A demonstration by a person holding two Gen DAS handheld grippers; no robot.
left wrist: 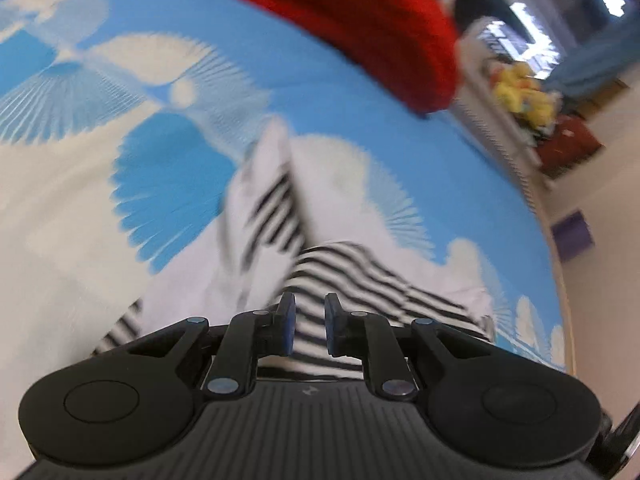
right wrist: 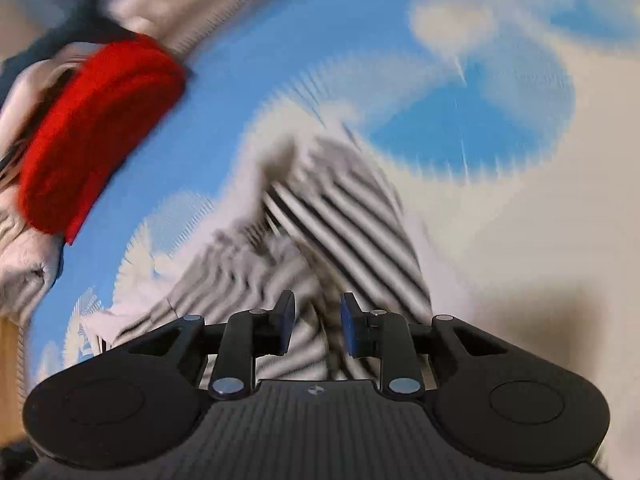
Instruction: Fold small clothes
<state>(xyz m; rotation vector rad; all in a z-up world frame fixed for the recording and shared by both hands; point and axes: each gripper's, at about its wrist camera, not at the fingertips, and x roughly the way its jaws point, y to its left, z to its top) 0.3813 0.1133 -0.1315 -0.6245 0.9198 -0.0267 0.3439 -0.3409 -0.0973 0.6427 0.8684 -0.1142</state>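
Blue-and-white patterned bedsheet [left wrist: 120,208] below. Crumpled black-and-white striped cotton garment [left wrist: 340,276] directly ahead, long axis running away. Left gripper [left wrist: 310,326] and right gripper [right wrist: 316,326] slightly parted, empty.

Black-and-white striped garment [left wrist: 352,276] with plain white portions, seen in both views. Bedsheet [left wrist: 100,208] sky blue, printed with white fan-like, feathered shapes. Folded cloth [left wrist: 360,20] solid red. Both grippers matte black; pads [left wrist: 289,326] dark blue, pivot pins silvery. Background, blurred: yellow item [left wrist: 524,92], dark red item [left wrist: 568,144], small purple patch [left wrist: 572,236] on a cream surface.
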